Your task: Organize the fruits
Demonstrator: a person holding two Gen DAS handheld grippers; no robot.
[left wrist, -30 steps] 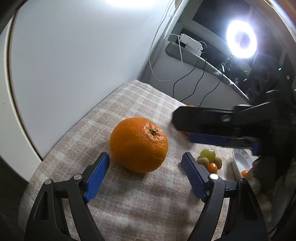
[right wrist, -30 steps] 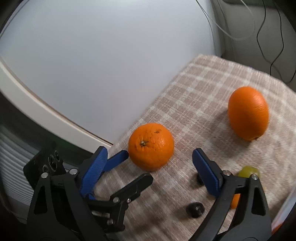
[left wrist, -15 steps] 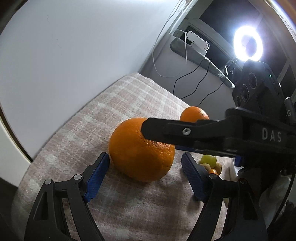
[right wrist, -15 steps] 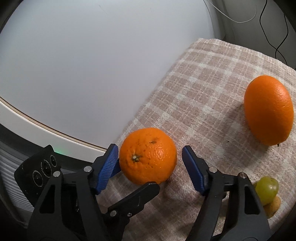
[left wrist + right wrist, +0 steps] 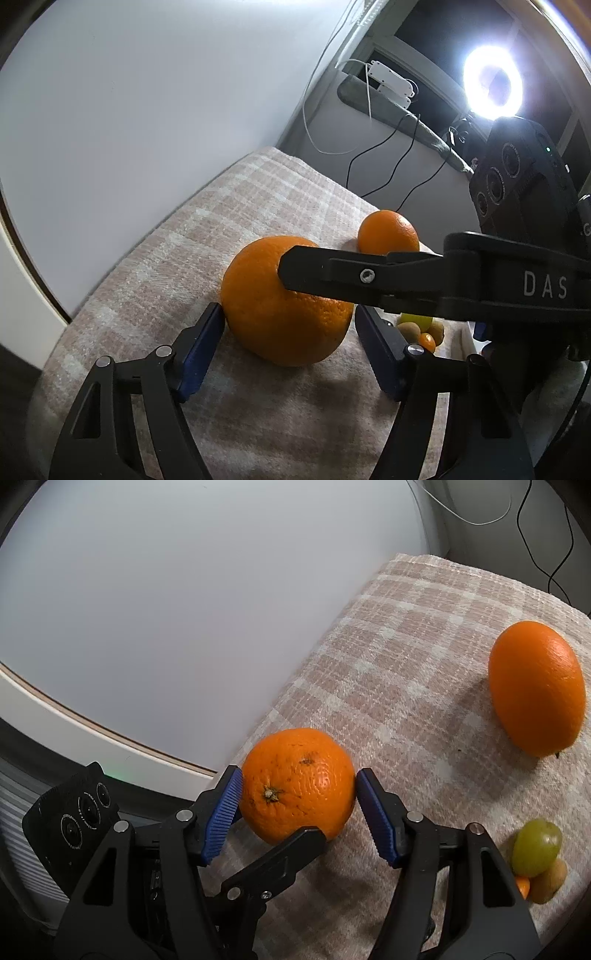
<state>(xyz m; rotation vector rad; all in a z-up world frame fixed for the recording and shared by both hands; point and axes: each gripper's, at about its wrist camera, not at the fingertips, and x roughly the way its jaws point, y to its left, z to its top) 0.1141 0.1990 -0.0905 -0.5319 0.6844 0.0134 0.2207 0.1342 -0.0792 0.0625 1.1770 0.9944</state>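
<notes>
My right claw (image 5: pixel 298 800) brackets the orange (image 5: pixel 298 782), pads touching its widest sides; my left claw (image 5: pixel 290 343) stands wide around it. Firm, round, likely to roll.

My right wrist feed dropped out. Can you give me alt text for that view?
The right tongs straddle a round orange on the checked cloth, blue pads at both its sides. A longer orange lies far right, a green grape near right; the left tongs' fingers cross below.

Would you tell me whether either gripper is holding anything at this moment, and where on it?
The right gripper pinches the near orange at its sides; the left gripper only straddles it, open.
</notes>
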